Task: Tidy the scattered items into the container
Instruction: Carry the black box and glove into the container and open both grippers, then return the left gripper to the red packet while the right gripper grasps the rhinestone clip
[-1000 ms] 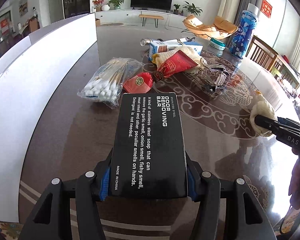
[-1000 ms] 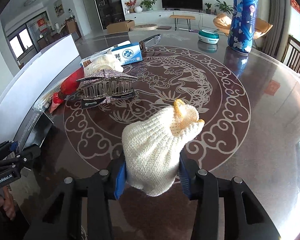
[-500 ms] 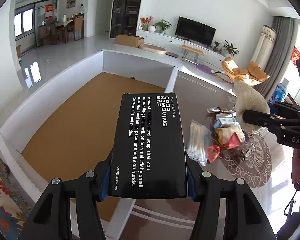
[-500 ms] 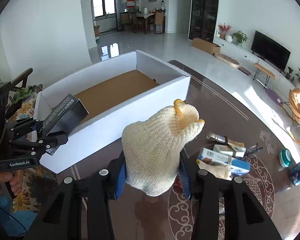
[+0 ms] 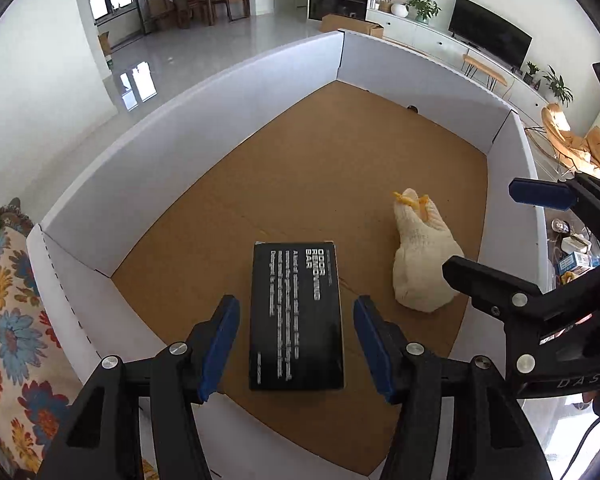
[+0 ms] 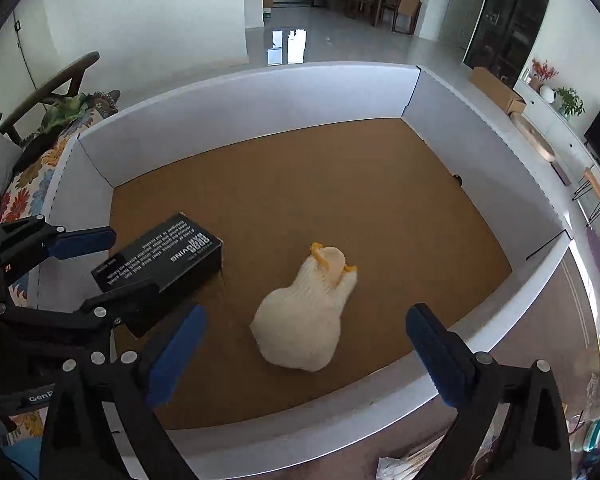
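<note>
With both jaws standing apart, neither gripper holds anything at this moment. The left gripper (image 5: 296,300) points down into the container; its blue pads are spread and stand clear of both long edges of the black box (image 5: 296,316), which shows between them at the lower centre of the left wrist view. In the right wrist view the box looks tilted, so it cannot be told whether it has settled flat on the floor of the container.

The right gripper (image 6: 307,311) has just been opening. Its jaws are spread wide with nothing pressed between them. The knitted glove (image 6: 304,320) lies below them on the brown cardboard floor, at the lower centre of the right wrist view, apart from the black box.

The white-walled container (image 5: 220,120) otherwise appears bare.

Status, as a judgement:
- Done: two items, the box and the glove, are released inside the container.
- Left: several small items (image 5: 576,256) show beyond the container wall at the right edge of the left wrist view, lying on the dark surface (image 6: 340,456). These remain to be collected; their full count cannot be read here.
</note>
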Demonstrator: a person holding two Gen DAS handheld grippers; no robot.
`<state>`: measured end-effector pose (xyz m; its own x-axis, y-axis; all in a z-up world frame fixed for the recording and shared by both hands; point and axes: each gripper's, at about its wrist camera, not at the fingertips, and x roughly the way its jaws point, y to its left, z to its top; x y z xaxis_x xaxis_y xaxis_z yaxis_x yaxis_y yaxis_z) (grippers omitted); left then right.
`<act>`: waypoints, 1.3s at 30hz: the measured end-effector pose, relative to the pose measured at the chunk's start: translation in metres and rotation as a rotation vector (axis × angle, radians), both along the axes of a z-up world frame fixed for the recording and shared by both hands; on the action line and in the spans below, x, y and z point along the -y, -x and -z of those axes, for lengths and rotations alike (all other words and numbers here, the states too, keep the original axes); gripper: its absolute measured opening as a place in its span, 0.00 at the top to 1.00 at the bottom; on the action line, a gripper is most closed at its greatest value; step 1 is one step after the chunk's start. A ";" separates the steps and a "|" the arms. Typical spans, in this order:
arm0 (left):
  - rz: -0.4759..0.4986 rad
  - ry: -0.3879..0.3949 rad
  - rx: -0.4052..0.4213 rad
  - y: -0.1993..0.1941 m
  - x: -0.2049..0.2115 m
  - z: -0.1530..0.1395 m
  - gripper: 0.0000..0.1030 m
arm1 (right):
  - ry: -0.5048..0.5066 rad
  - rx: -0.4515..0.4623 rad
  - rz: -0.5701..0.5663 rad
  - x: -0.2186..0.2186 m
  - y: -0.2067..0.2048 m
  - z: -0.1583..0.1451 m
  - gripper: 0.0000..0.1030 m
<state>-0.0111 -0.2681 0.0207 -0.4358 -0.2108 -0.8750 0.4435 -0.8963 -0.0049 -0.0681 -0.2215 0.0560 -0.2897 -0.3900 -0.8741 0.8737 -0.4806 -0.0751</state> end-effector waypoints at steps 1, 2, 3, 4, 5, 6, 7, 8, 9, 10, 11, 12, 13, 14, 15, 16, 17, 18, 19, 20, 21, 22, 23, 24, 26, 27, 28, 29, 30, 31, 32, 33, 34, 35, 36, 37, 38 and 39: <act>0.007 0.007 0.008 0.002 -0.002 0.002 0.43 | -0.007 -0.010 0.005 -0.001 0.001 0.003 0.02; 0.012 0.018 0.016 0.003 -0.004 0.003 0.43 | -0.023 -0.028 0.008 -0.001 0.002 0.007 0.02; 0.011 0.033 0.018 0.005 -0.005 0.002 0.43 | -0.032 -0.053 -0.006 -0.003 0.001 0.010 0.02; 0.008 0.045 0.014 0.004 -0.006 0.001 0.42 | -0.043 -0.079 -0.027 -0.004 -0.001 0.013 0.02; 0.004 0.046 0.010 0.003 -0.006 0.001 0.42 | -0.059 -0.106 -0.047 -0.004 -0.004 0.016 0.02; -0.001 0.035 0.009 0.004 -0.006 0.002 0.42 | -0.076 -0.135 -0.065 -0.003 -0.009 0.019 0.02; -0.006 0.023 0.012 0.003 -0.006 0.003 0.42 | -0.089 -0.159 -0.082 -0.003 -0.013 0.021 0.02; -0.010 0.018 0.016 0.003 -0.006 0.004 0.42 | -0.097 -0.178 -0.095 -0.006 -0.016 0.022 0.02; -0.011 0.018 0.017 0.004 -0.006 0.004 0.42 | -0.092 -0.179 -0.097 -0.010 -0.016 0.022 0.02; -0.011 0.019 0.017 0.003 -0.007 0.004 0.42 | -0.084 -0.175 -0.098 -0.013 -0.015 0.022 0.02; -0.010 0.020 0.016 0.004 -0.009 0.003 0.42 | -0.077 -0.173 -0.101 -0.016 -0.015 0.022 0.02; -0.006 0.016 0.014 0.006 -0.011 0.004 0.42 | -0.070 -0.172 -0.103 -0.021 -0.014 0.022 0.02; 0.001 0.015 0.012 0.005 -0.015 0.004 0.42 | -0.063 -0.173 -0.104 -0.025 -0.013 0.022 0.02; 0.009 0.020 0.012 0.005 -0.019 0.004 0.42 | -0.057 -0.175 -0.105 -0.030 -0.012 0.023 0.02; 0.015 0.034 0.016 0.005 -0.024 0.005 0.42 | -0.047 -0.174 -0.106 -0.034 -0.011 0.022 0.02; 0.016 0.056 0.019 0.005 -0.028 0.003 0.42 | -0.019 -0.171 -0.103 -0.041 -0.010 0.019 0.02; 0.015 0.078 0.006 0.003 -0.033 -0.001 0.42 | 0.030 -0.173 -0.082 -0.052 -0.008 0.011 0.02; 0.018 0.100 -0.026 -0.003 -0.037 -0.008 0.42 | 0.096 -0.169 -0.044 -0.066 -0.005 0.001 0.02; 0.029 0.121 -0.066 -0.007 -0.042 -0.018 0.42 | 0.174 -0.144 0.005 -0.085 0.001 -0.010 0.02; 0.046 0.143 -0.105 -0.013 -0.050 -0.029 0.42 | 0.254 -0.109 0.061 -0.107 0.008 -0.020 0.00; 0.070 0.164 -0.143 -0.019 -0.061 -0.040 0.42 | 0.326 -0.077 0.121 -0.132 0.015 -0.027 0.00; 0.102 0.178 -0.177 -0.024 -0.072 -0.049 0.41 | 0.381 -0.061 0.195 -0.160 0.020 -0.030 0.00; 0.142 0.185 -0.208 -0.029 -0.085 -0.058 0.36 | 0.410 -0.056 0.276 -0.189 0.025 -0.030 0.00; 0.184 0.187 -0.233 -0.032 -0.101 -0.066 0.25 | 0.419 -0.057 0.354 -0.216 0.029 -0.028 0.00; 0.265 0.181 -0.281 -0.041 -0.130 -0.073 0.08 | 0.404 -0.069 0.482 -0.275 0.024 -0.020 0.00; 0.309 0.175 -0.299 -0.045 -0.147 -0.073 0.01 | 0.383 -0.076 0.539 -0.302 0.019 -0.015 0.00; 0.353 0.167 -0.304 -0.047 -0.164 -0.070 0.00 | 0.355 -0.079 0.594 -0.328 0.015 -0.008 0.00; 0.397 0.158 -0.296 -0.046 -0.180 -0.065 0.00 | 0.327 -0.075 0.643 -0.353 0.011 0.000 0.00; 0.442 0.150 -0.276 -0.044 -0.199 -0.057 0.00 | 0.299 -0.063 0.686 -0.379 0.005 0.008 0.00; 0.478 0.148 -0.250 -0.041 -0.216 -0.047 0.00 | 0.273 -0.044 0.720 -0.400 -0.002 0.018 0.00; 0.502 0.152 -0.220 -0.038 -0.231 -0.034 0.00 | 0.249 -0.020 0.744 -0.420 -0.010 0.027 0.00; 0.519 0.157 -0.186 -0.033 -0.247 -0.021 0.00 | 0.227 0.001 0.760 -0.434 -0.018 0.037 0.00; 0.529 0.158 -0.155 -0.029 -0.256 -0.008 0.00 | 0.205 0.014 0.771 -0.447 -0.027 0.047 0.00; 0.534 0.159 -0.129 -0.026 -0.266 0.003 0.00 | 0.186 0.020 0.775 -0.453 -0.035 0.055 0.00; 0.536 0.165 -0.111 -0.026 -0.271 0.013 0.00 | 0.170 0.023 0.770 -0.456 -0.042 0.061 0.00; 0.536 0.177 -0.100 -0.023 -0.274 0.022 0.00 | 0.155 0.023 0.763 -0.458 -0.049 0.067 0.00; 0.534 0.193 -0.090 -0.020 -0.276 0.028 0.00 | 0.140 0.017 0.758 -0.458 -0.054 0.071 0.00; 0.531 0.206 -0.080 -0.017 -0.277 0.034 0.00 | 0.130 0.011 0.754 -0.455 -0.058 0.075 0.00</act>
